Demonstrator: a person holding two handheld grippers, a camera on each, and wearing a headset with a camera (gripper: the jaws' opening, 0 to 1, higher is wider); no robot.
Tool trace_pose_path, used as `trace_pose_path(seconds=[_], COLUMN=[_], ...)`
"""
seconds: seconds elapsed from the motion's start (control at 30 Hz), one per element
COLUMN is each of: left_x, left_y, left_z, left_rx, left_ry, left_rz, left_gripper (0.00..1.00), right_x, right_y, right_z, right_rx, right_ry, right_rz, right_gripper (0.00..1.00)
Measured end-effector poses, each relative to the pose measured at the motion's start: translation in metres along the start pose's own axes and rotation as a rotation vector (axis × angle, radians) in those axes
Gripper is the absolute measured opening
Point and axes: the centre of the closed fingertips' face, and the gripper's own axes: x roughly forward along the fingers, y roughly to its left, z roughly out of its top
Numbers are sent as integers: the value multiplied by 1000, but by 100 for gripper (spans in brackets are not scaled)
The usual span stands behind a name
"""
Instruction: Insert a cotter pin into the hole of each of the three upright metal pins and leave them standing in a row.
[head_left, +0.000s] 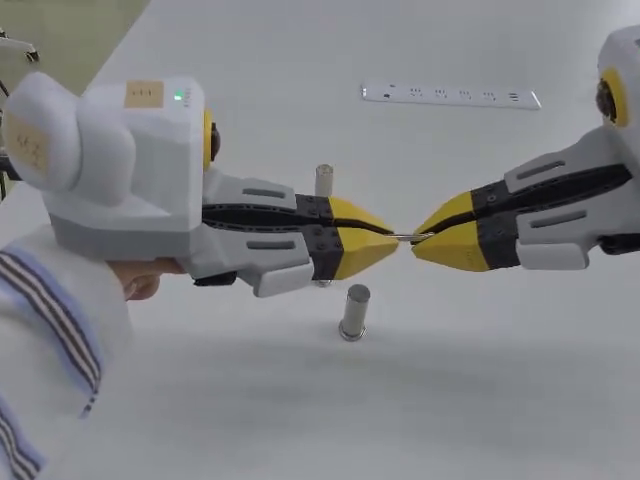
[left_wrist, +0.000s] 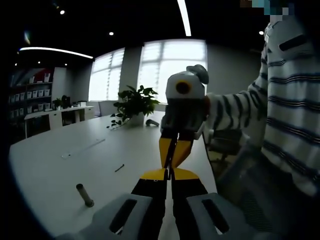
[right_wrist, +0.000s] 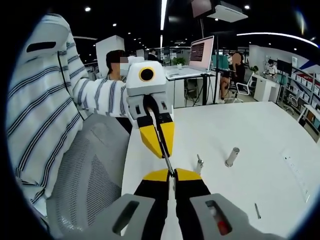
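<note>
A thin cotter pin (head_left: 405, 238) hangs above the table between two yellow-tipped grippers that meet nose to nose. My left gripper (head_left: 393, 243) comes in from the left and is shut on one end. My right gripper (head_left: 417, 240) comes from the right and is shut on the other end. In the right gripper view the cotter pin (right_wrist: 168, 163) runs from my own tips up to the other gripper's. One upright metal pin (head_left: 354, 312) stands in front of the left gripper and another metal pin (head_left: 323, 180) behind it. A bit of metal (head_left: 322, 284) peeks out under the left jaws.
A white power strip (head_left: 450, 96) lies at the far side of the table. Loose cotter pins lie on the tabletop (left_wrist: 119, 168) (right_wrist: 256, 210). A mesh office chair (right_wrist: 95, 165) stands at the table's edge beside a person's striped sleeve (head_left: 40, 330).
</note>
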Motion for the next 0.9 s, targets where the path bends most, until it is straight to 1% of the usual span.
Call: trace_pose_path(seconds=[0.1,0.17,0.23,0.27,0.33,0.47,0.57,0.6,0.9], left_x=[0,1,2,2,3,4,3,3,4], left_y=[0,0,0,0,0,1,3,5,7], left_z=[0,0,-2,-3,-4,-6,-6,-5,-7], left_rx=[-2,-5,-34,-25,-22,-21,-23,-8,-9], left_ry=[0,1,8,11,17,25,24,21,27], left_rz=[-1,-4,-6,-7,-6,-4,4,13,16], left_gripper=[0,0,0,0,0,0,0,1,2], right_x=[-2,-2,-2,-2,-2,-1,-1,-1,-1], right_y=[0,0,0,1,1,2,2,2,2], right_z=[1,0,0,0,-1,-3,-3,-3,-5], right_rx=[-4,-6,-7,-10,-44,-44,-32,-31,-31], right_ry=[-2,7,11,13,19,33,30,30,36], right_rz=[3,7,6,10,10,10,10,8,6], right_gripper=[0,0,0,0,0,0,0,0,0])
